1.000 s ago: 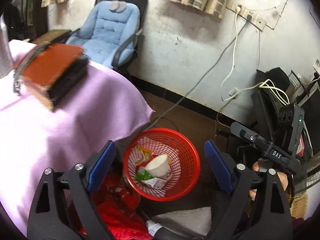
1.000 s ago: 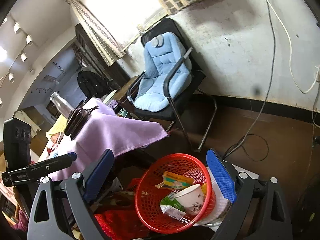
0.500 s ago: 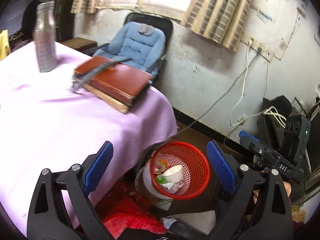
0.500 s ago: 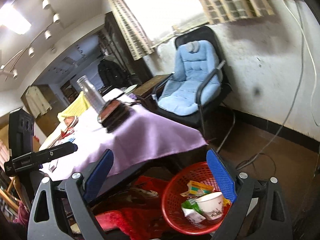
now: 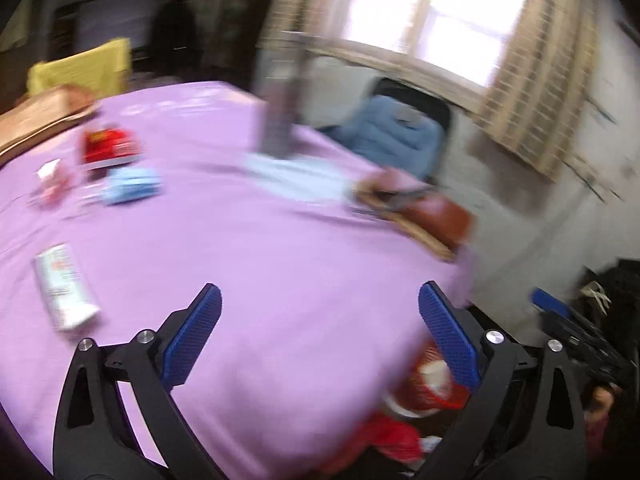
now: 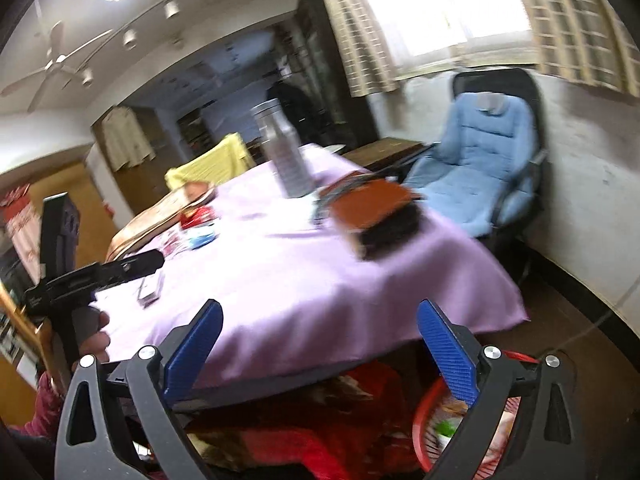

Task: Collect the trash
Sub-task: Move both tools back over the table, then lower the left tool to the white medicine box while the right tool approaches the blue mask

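Both views are smearing with motion blur; small items are staying hard to read

Left wrist view, left to right: a white wrapper (image 5: pixel 64 286) is lying flat on the purple tablecloth (image 5: pixel 280 248) near the left edge. Further back a pinkish-white scrap (image 5: pixel 50 182), a red packet (image 5: pixel 108 146) and a light blue packet (image 5: pixel 130 185) are sitting close together. A grey metal bottle (image 5: pixel 280 120) is standing upright mid-table, blurred. A brown book stack (image 5: pixel 420 208) is resting near the table's right edge, with the blue padded chair (image 5: pixel 392 136) behind it. The left gripper (image 5: pixel 318 338) is hovering over the cloth, its jaws having just been opening; the blue pads are standing wide apart with only tablecloth showing between them. The red trash basket (image 5: pixel 432 384) is sitting on the floor below the table's right edge, partly behind the right pad, with pale trash inside

Right wrist view, left to right: a hand (image 6: pixel 94 332) is gripping the other gripper's handle at the left. The right gripper (image 6: pixel 318 346) is pointing across the table's near corner, fingers spread wide, gripping nothing. The basket is showing at the lower right, behind the right finger
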### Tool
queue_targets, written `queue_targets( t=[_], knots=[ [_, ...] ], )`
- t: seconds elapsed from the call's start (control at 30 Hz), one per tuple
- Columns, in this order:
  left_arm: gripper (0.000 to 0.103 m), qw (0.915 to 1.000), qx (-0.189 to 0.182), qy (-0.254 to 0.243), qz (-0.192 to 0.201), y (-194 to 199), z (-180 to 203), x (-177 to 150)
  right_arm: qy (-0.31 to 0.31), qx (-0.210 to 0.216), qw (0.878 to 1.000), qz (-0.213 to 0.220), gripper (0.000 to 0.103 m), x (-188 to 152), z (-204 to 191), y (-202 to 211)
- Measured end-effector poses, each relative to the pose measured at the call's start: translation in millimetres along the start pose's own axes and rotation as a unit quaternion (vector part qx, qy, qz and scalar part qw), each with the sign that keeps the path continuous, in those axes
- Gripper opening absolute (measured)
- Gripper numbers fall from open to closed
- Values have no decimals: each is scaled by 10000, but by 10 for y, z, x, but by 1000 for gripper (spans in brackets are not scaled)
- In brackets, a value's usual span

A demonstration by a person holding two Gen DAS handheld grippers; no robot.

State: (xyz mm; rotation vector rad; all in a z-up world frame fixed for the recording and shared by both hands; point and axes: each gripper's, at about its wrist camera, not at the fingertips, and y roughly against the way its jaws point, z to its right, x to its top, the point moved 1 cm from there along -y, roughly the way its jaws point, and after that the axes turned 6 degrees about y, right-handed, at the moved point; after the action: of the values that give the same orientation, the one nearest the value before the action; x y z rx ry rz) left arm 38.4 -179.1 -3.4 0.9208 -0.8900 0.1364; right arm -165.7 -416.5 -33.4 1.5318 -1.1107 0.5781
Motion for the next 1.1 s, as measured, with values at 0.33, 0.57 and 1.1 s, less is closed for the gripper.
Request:
queue_targets(
  t=[0.33, 0.57, 1.1],
  knots=[
    [96, 9855, 1272, 978, -548, -177, -1430, 157, 538, 700, 9955, -349, 96, 273, -775, -672],
    [96, 9779, 1748, 766, -857, -223, -1929, 200, 925, 936, 9900, -512, 97, 449, -1185, -975],
    [96, 9871, 931, 1111, -673, -59, -2154, 390, 1267, 1247, 9793, -967, 97, 1002, -1896, -2238]
  ],
)
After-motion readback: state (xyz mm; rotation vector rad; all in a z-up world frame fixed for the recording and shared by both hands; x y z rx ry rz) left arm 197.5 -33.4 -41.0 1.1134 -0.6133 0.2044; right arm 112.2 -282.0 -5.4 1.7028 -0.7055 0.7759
